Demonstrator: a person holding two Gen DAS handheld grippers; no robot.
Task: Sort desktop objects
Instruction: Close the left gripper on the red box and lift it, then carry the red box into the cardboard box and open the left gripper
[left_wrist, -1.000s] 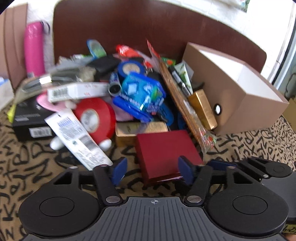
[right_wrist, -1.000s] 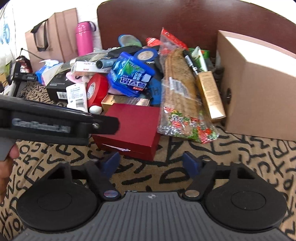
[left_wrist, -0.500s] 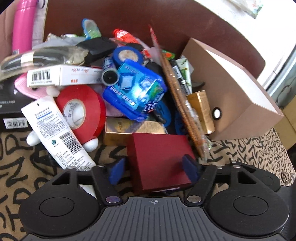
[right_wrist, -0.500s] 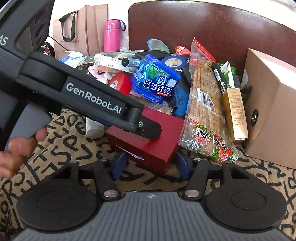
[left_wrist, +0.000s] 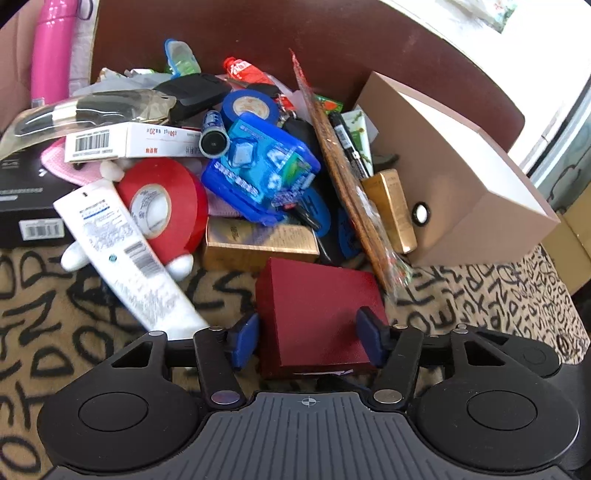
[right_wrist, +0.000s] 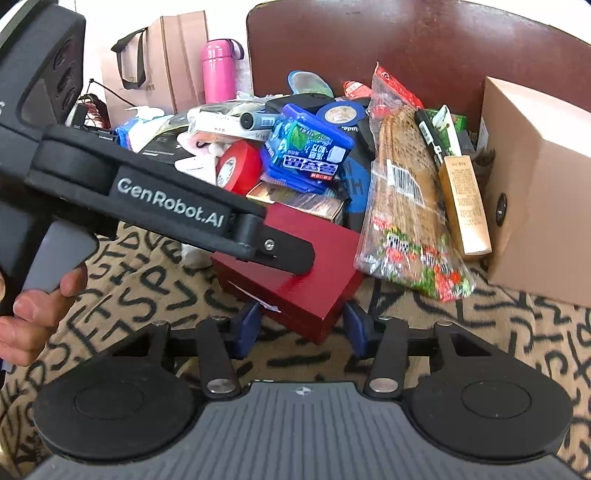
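A dark red box (left_wrist: 317, 306) lies on the patterned cloth at the front of a pile of desk items. My left gripper (left_wrist: 308, 341) straddles it, its blue pads at both sides of the box, still open. In the right wrist view the same red box (right_wrist: 328, 280) sits just ahead of my right gripper (right_wrist: 301, 328), which is open with the box's near corner between its pads. The left gripper's black body (right_wrist: 166, 206) crosses that view above the box.
The pile holds a red tape roll (left_wrist: 162, 206), a white tube (left_wrist: 125, 258), a blue mint box (left_wrist: 262, 177), gold boxes (left_wrist: 258, 247), a snack bag (right_wrist: 406, 221) and a blue tape roll (left_wrist: 247, 107). A tan cardboard box (left_wrist: 450, 173) stands right. A pink bottle (right_wrist: 218, 70) stands behind.
Both grippers moved forward to the red box. The left gripper's pads now flank it and have narrowed around it. The right gripper came up close to its near corner.
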